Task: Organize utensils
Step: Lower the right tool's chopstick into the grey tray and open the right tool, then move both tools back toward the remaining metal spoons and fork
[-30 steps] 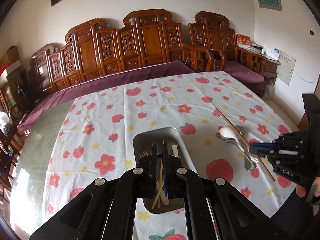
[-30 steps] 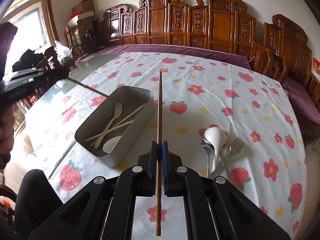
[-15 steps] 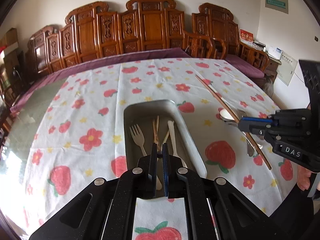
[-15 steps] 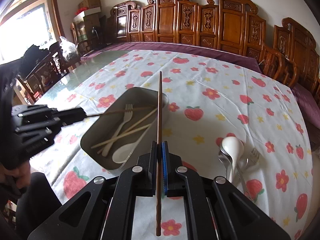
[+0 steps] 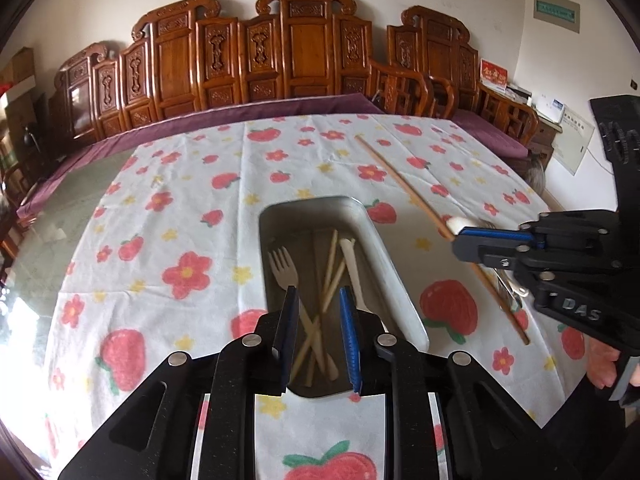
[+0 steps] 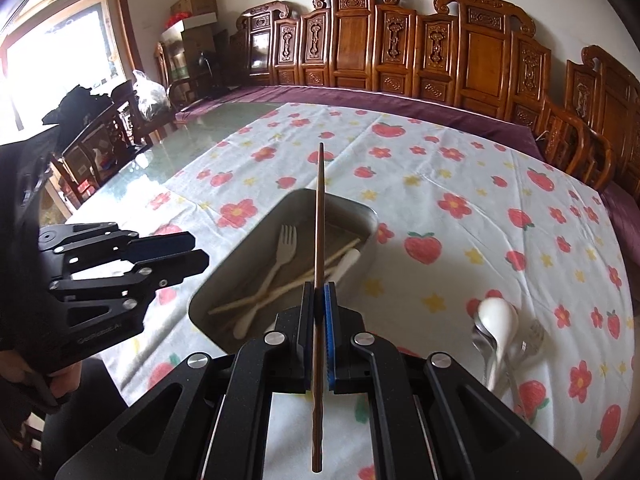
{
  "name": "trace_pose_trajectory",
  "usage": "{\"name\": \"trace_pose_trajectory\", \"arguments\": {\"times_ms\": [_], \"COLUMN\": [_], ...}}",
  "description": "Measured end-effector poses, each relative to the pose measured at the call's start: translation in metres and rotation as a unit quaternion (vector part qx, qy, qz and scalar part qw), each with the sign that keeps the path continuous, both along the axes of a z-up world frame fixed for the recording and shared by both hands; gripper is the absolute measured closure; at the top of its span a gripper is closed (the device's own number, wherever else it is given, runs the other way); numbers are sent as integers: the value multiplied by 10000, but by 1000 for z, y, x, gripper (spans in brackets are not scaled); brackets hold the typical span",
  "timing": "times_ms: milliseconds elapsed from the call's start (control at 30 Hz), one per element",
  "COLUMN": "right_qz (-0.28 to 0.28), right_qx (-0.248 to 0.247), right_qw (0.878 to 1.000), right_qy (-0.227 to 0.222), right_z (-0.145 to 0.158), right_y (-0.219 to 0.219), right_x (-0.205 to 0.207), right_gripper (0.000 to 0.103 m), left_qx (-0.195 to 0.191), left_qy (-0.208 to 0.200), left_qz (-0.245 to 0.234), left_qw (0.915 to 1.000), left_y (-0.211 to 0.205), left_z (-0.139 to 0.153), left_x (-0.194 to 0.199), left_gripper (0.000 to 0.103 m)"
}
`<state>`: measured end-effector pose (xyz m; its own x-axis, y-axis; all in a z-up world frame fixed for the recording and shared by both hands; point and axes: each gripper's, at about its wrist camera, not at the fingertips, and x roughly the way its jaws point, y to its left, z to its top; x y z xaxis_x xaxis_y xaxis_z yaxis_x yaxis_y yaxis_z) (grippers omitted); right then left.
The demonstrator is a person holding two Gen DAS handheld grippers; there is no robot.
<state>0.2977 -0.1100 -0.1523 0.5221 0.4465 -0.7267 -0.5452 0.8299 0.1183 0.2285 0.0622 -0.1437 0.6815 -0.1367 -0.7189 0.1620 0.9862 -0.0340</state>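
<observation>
A brown chopstick [image 6: 319, 240] is clamped in the right gripper [image 6: 319, 340] above the tin [image 6: 370, 216]; the left gripper [image 5: 319, 332] is spread, empty; fork [image 5: 282, 266] and pale chopsticks [image 5: 330, 268] are already binned; spoons [image 6: 494, 320] are left outside.

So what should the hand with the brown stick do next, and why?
Probably lower the brown chopstick into the metal tray and let go. The right gripper is shut on it, and it already points out over the tray, where the fork and pale chopsticks lie. The left gripper is open and holds nothing.
</observation>
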Motion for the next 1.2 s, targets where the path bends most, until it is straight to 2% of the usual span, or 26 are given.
{"name": "trace_pose_trajectory", "arguments": {"times_ms": [300, 500, 700, 867, 1033, 1200], "right_qz": [-50, -202, -313, -304, -308, -297], "right_qx": [285, 142, -116, -88, 52, 174], "right_qw": [9990, 9984, 9970, 9961, 9967, 9985], "right_qy": [327, 514, 704, 829, 750, 424], "right_z": [-16, -43, -67, -74, -66, -43], "right_y": [53, 72, 71, 66, 56, 23], "right_x": [37, 51, 53, 50, 47, 29], "right_gripper": [97, 97, 97, 95, 95, 95], "left_qx": [15, -9, -60, -40, -29, -63], "left_qy": [-71, -42, -2, 6, -16, -40], "left_qz": [349, 502, 505, 497, 523, 429], "left_qw": [9994, 9987, 9987, 9988, 9986, 9991], "left_y": [41, 59, 62, 60, 59, 46], "left_z": [12, 10, 7, 6, 8, 13], "left_x": [2, 4, 5, 6, 4, 0], "left_gripper": [79, 78, 78, 78, 78, 77]}}
